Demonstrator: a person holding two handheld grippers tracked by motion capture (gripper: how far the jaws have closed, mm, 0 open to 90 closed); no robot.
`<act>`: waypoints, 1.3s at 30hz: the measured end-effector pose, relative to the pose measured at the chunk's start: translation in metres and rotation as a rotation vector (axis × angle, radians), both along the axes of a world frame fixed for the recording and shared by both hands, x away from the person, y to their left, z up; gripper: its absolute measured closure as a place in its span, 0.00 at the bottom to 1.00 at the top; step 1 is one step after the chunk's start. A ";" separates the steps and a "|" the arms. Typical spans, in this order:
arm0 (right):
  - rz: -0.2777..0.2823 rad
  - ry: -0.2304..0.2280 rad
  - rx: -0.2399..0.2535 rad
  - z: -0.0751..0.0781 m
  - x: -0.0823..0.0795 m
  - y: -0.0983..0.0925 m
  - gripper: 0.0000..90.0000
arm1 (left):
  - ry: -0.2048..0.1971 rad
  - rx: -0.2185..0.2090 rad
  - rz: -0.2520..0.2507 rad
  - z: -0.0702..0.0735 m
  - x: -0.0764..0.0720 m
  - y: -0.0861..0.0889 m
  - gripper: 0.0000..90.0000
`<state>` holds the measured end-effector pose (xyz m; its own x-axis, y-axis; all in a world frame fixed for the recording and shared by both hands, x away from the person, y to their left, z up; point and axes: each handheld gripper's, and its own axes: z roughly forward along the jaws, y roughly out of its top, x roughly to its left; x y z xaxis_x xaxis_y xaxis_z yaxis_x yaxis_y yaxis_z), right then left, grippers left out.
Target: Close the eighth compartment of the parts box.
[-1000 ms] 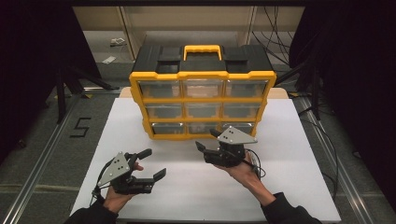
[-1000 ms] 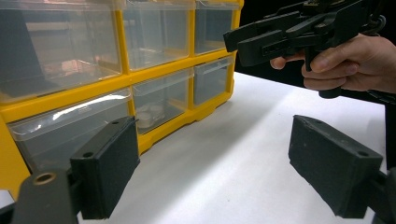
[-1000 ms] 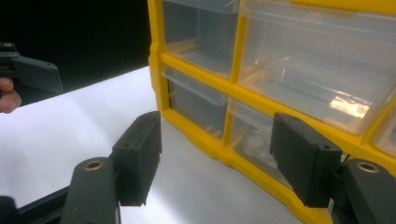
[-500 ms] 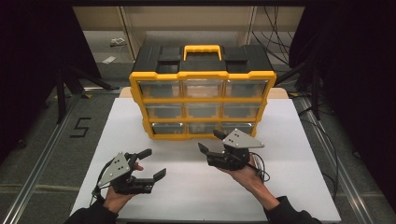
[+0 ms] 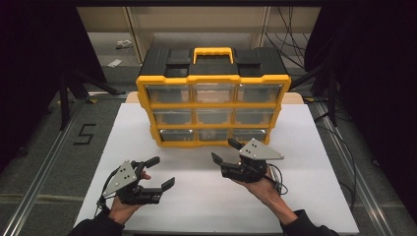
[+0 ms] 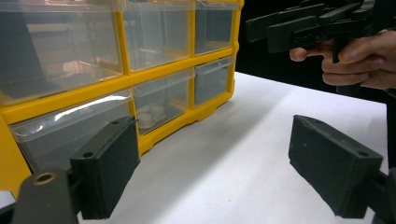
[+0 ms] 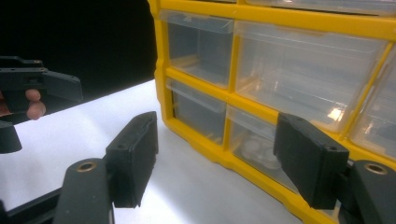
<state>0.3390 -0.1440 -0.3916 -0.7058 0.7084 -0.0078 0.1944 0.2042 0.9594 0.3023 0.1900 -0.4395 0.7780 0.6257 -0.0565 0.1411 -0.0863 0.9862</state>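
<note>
Drawer cabinet (image 5: pixel 212 108) stands at the far middle of the white desk (image 5: pixel 314 196), its long axis from left to right. Right tongs (image 5: pixel 227 151), wide and holding nothing, are near its bottom row, just before the small bottom middle drawer (image 5: pixel 212 134). Left tongs (image 5: pixel 160 172), also wide and holding nothing, lie farther back with open desk all around.

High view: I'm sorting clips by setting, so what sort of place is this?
Probably a lab or workshop recording bay: a white table ringed by dark curtains, loose cables on the floor behind, and a yellow parts organizer of clear drawers set before two hand-held grippers.
</note>
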 end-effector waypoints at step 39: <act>-0.048 -0.015 0.035 -0.011 -0.036 -0.044 0.32 | -0.017 0.005 0.001 0.001 -0.002 0.001 0.18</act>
<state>0.3025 -0.1884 -0.4029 -0.6710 0.7414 0.0079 0.1891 0.1609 0.9687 0.3007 0.1906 -0.4385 0.7780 0.6270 -0.0401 0.1245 -0.0914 0.9880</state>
